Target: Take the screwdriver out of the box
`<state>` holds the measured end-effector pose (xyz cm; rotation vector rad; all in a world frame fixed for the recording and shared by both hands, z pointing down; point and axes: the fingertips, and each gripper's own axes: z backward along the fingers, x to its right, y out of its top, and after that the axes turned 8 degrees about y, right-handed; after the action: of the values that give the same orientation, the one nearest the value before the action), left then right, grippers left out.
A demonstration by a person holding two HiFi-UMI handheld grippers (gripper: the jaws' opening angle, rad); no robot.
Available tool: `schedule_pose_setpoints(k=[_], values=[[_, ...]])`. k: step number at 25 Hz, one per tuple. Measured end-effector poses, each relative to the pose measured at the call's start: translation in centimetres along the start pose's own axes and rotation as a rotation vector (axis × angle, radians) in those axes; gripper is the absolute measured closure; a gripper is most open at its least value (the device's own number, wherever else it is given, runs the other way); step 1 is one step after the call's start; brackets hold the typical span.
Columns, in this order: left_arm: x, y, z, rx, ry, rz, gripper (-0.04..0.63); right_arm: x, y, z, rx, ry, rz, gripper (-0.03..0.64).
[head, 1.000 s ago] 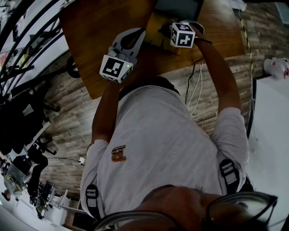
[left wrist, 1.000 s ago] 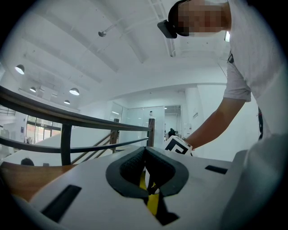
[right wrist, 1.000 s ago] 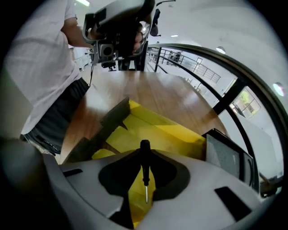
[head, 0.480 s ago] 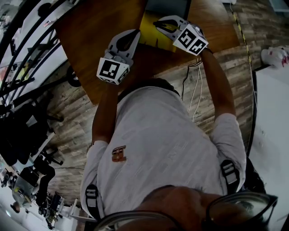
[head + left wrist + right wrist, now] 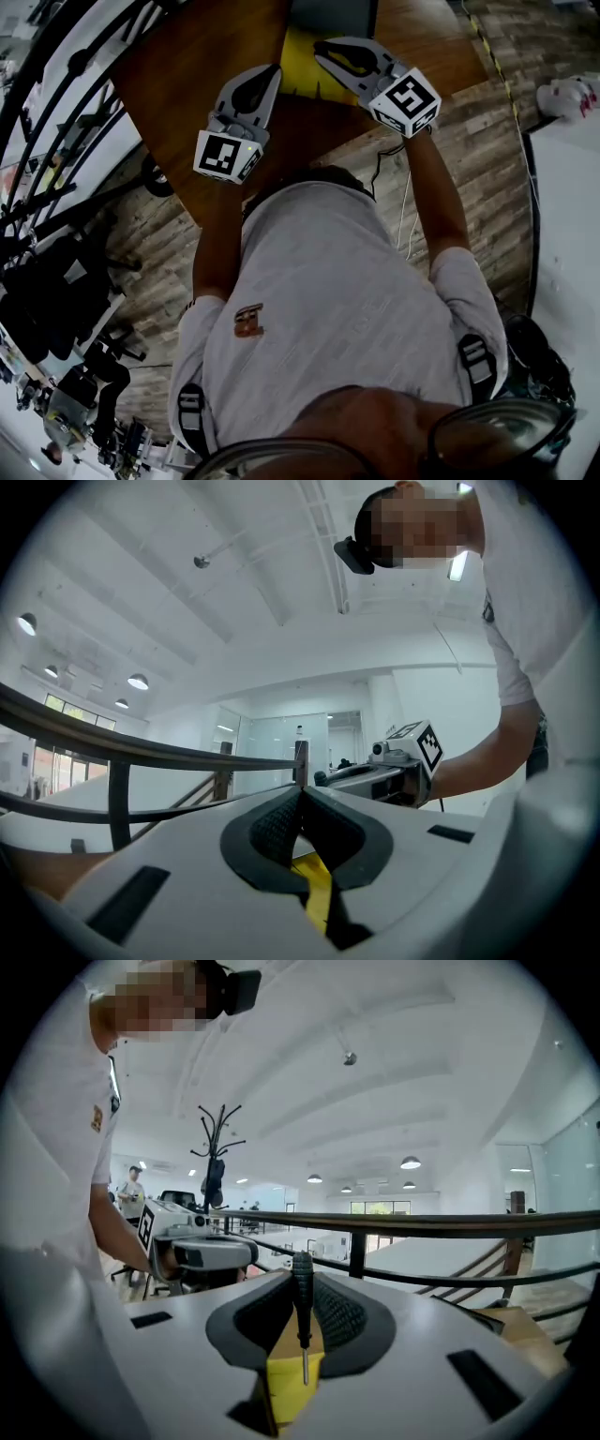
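Black screwdriver (image 5: 301, 1312) upright, tip down — over yellow box (image 5: 298, 67).

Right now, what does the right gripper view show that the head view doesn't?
Only the right gripper view: the screwdriver clamped in the right claw, a railing and a coat rack. Only the head view: the right claw's marker cube and white cables below the table edge. Both: the yellow box and the left claw.
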<state>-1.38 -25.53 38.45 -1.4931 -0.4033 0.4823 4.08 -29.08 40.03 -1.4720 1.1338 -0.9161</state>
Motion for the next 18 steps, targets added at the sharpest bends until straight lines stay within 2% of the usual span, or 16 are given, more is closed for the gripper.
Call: schedule_pose_setpoints(k=[10, 18], values=[[2.2, 1.9, 0.5, 0.05, -0.048, -0.01, 0.575, -2.6, 3.3, 2.2, 0.189, -0.064, -0.049, 0.537], [2.8, 2.6, 0.6, 0.074, -0.059, -0.008, 0.576, -3.8, 4.7, 2.7, 0.258, -0.072, -0.062, 0.537]])
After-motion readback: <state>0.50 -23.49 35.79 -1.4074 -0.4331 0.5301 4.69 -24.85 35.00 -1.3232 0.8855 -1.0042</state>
